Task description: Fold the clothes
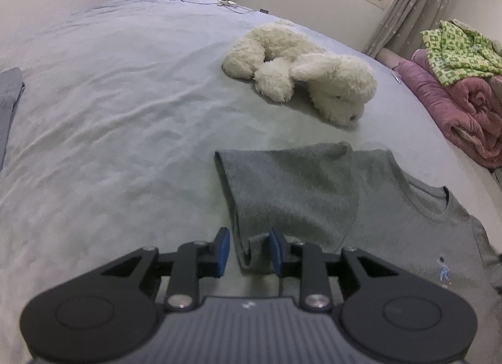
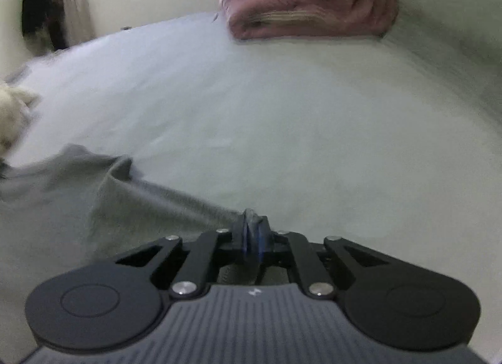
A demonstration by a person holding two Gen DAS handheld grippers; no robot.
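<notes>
From the left wrist, a grey T-shirt (image 1: 313,201) lies on the pale bed sheet (image 1: 109,113), just in front of a white plush dog (image 1: 301,72). One side is folded over the body. The left gripper (image 1: 248,249) stands spread, its blue pads either side of the fold's near corner without pressing it.

From the right wrist, the right gripper (image 2: 253,235) is pressed together, pinching an edge of the T-shirt (image 2: 94,194), well in front of a rolled pink quilt (image 2: 310,3).
</notes>
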